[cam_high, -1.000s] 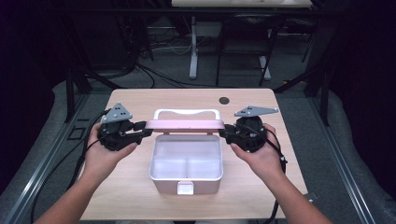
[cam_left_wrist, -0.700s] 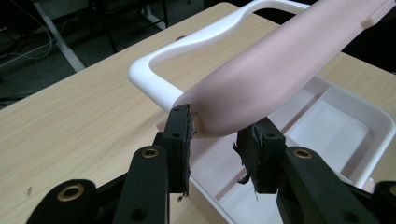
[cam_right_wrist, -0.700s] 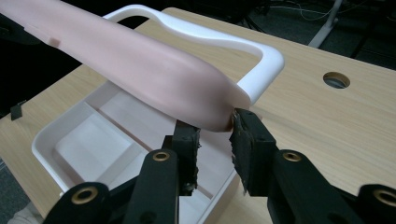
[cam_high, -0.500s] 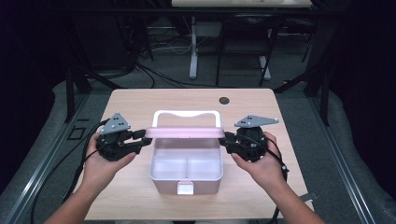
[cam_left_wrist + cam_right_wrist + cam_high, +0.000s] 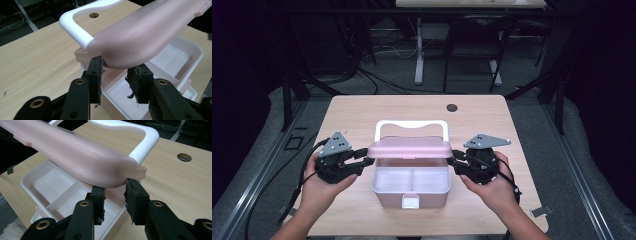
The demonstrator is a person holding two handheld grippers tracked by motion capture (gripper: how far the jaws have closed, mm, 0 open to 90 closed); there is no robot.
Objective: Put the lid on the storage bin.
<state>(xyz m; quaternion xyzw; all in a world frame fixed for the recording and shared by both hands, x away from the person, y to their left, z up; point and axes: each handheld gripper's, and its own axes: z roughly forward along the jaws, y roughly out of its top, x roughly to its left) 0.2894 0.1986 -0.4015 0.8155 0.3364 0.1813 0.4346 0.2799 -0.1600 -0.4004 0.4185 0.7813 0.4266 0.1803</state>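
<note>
Since the earlier frames, the pink lid has come toward the person and now hangs over the back part of the box, with its white handle pointing away from the person. No brand, label or writing can be read on the lid or on the box. The lid is held level between the two grippers. The left gripper is clenched on the left end of the lid, and its pads press the rounded edge from both sides. The right gripper grasps the right end in the same way. The box stands open on the counter, just below the lid, and a thin wall divides its white inside in two compartments. A round hole is in the counter behind the box.
</note>
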